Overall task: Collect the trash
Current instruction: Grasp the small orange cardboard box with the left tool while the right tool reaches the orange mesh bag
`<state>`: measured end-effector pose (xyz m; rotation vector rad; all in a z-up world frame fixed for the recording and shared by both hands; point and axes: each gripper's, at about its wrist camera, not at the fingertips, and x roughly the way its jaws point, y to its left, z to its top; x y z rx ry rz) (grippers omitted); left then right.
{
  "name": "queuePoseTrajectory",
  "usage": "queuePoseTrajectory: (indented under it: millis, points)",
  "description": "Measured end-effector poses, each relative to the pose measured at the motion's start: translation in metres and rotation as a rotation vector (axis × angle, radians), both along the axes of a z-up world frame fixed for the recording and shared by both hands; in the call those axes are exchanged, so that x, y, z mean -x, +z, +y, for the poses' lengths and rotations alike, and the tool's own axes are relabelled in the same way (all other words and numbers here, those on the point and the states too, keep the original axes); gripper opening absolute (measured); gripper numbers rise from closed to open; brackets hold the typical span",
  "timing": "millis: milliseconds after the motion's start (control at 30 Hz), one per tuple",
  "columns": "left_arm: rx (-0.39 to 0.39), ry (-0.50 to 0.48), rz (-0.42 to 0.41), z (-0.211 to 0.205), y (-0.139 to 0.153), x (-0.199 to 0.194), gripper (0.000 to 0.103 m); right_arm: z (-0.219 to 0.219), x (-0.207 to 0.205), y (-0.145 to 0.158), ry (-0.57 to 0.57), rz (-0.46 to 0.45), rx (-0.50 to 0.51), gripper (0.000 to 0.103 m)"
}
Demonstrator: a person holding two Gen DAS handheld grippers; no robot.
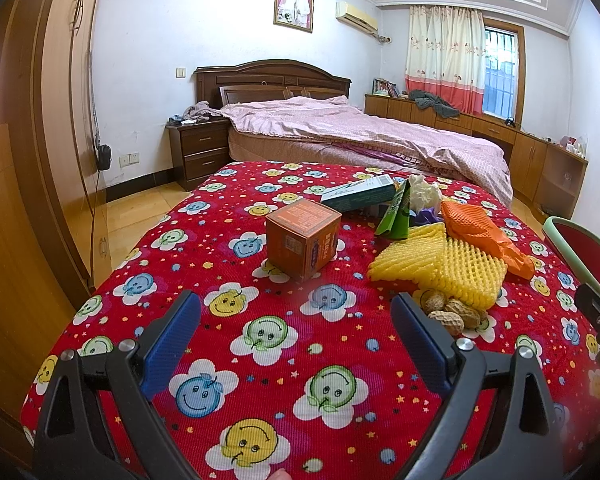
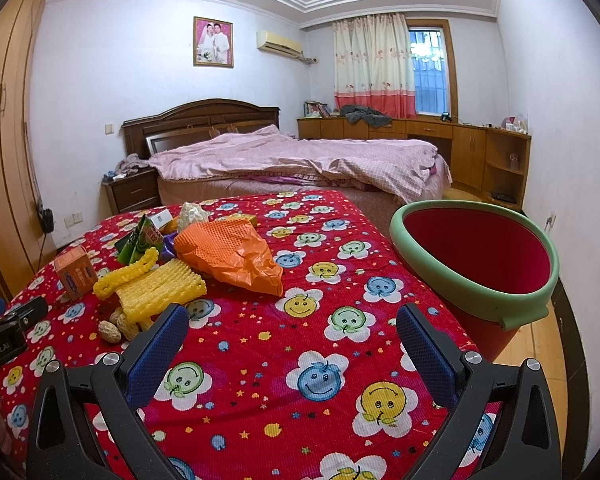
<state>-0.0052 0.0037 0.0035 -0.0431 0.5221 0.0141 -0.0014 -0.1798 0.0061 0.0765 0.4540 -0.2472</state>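
Trash lies on a red smiley-flower tablecloth [image 1: 284,320]. An orange box [image 1: 303,236] stands ahead of my open left gripper [image 1: 296,304]. To its right sit yellow foam netting [image 1: 440,268], peanuts [image 1: 452,312], an orange bag with netting [image 1: 480,232], a green wrapper [image 1: 398,216], a teal carton [image 1: 358,194] and crumpled white tissue [image 1: 422,192]. My right gripper [image 2: 292,316] is open over bare cloth [image 2: 340,280]. The yellow netting [image 2: 156,284], peanuts [image 2: 118,326], orange bag [image 2: 236,256] and orange box [image 2: 75,272] lie to its left. A red bin with a green rim [image 2: 476,268] stands at the table's right edge.
A bed with a pink cover [image 1: 360,128] stands beyond the table. A nightstand [image 1: 202,152] and wardrobe [image 1: 40,140] are on the left. Wooden cabinets [image 2: 460,148] line the far right wall under a curtained window. Part of the left gripper [image 2: 4,332] shows at the right wrist view's left edge.
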Motion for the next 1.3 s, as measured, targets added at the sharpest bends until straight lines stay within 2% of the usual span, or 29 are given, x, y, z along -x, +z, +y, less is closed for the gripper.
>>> queuePoseTrajectory:
  millis: [233,367,533,733,867,1000,1133,1167,1300]
  points:
    - [0.011,-0.036,0.065,0.005,0.0,-0.008,0.096,-0.004,-0.007,-0.001,0.019,0.023,-0.034,0.103]
    - [0.017,-0.058,0.095,0.009,0.006,-0.022,0.096,-0.011,-0.016,0.001,0.033,0.071,-0.08,0.103]
    - [-0.024,-0.089,0.097,0.01,0.024,-0.048,0.096,-0.018,-0.035,0.015,0.055,0.12,-0.124,0.103]
    - [-0.053,-0.12,0.145,0.012,0.022,-0.082,0.094,-0.017,-0.068,0.03,0.101,0.161,-0.151,0.103]
    - [-0.04,-0.137,0.18,0.015,0.014,-0.1,0.088,-0.014,-0.09,0.029,0.132,0.196,-0.19,0.103]
    - [-0.011,-0.165,0.22,0.019,0.001,-0.115,0.075,-0.008,-0.111,0.022,0.141,0.239,-0.196,0.103]
    - [0.069,-0.209,0.279,0.024,-0.009,-0.124,0.061,-0.003,-0.135,0.008,0.126,0.293,-0.185,0.103]
    - [0.101,-0.228,0.287,0.026,-0.01,-0.126,0.06,-0.003,-0.14,0.005,0.121,0.304,-0.187,0.103]
    - [0.148,-0.261,0.293,0.028,-0.011,-0.126,0.059,-0.001,-0.157,-0.009,0.118,0.361,-0.19,0.103]
